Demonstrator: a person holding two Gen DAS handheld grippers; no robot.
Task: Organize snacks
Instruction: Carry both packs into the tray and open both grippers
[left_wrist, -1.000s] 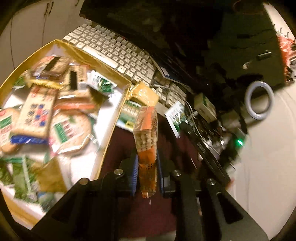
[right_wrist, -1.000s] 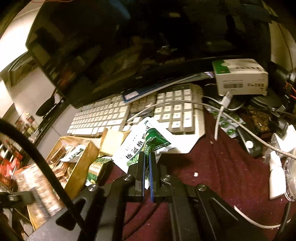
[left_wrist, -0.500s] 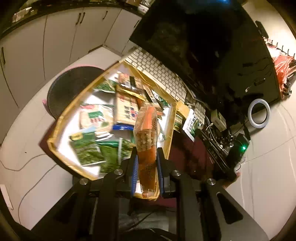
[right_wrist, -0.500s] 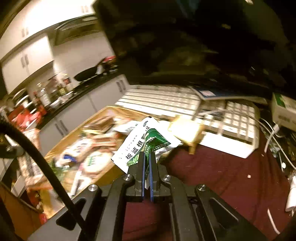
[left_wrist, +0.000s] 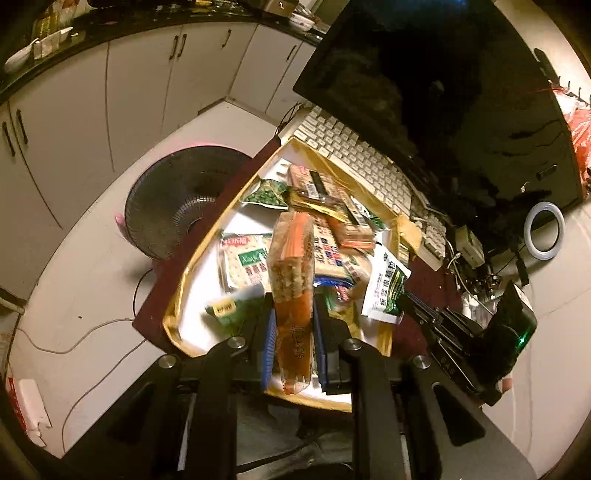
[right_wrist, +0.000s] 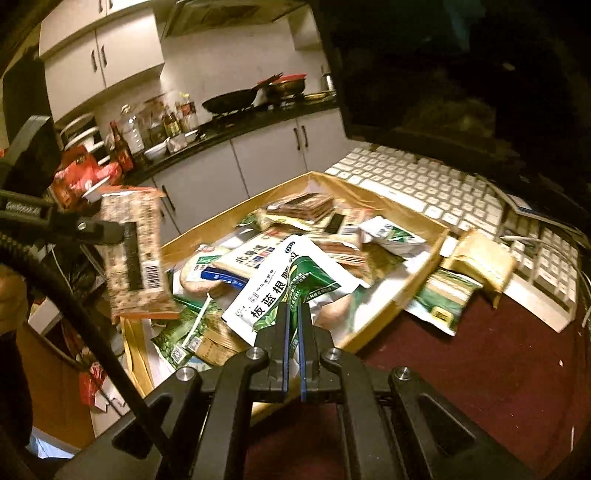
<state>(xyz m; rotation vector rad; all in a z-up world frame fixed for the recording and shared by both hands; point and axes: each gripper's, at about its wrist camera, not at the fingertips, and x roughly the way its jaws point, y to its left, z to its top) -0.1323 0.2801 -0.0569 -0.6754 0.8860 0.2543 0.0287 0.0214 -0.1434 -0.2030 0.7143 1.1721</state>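
Both packets now carried over the gold box; a second ago both hung above the dark red desk mat beside the keyboard. Left gripper clamped on an orange cracker packet, held upright, lower end poking out below the fingers, above the near edge of the box. Right gripper pinched tight on the bottom edge of a white-and-green sachet, flat sheet fanning out over the box's near right corner. Compared with the earlier left view: box seen from higher and further back, fan and cupboards now in frame where only box and keyboard showed. Compared with the earlier right view: camera swung from the keyboard and cables toward the box and kitchen counter. Meaning, as a judgement: transport stage about finished, release into the box next. Two loose packets left outside by the box's right wall, against the keyboard. Box already heaped, so dropped packets may slide.
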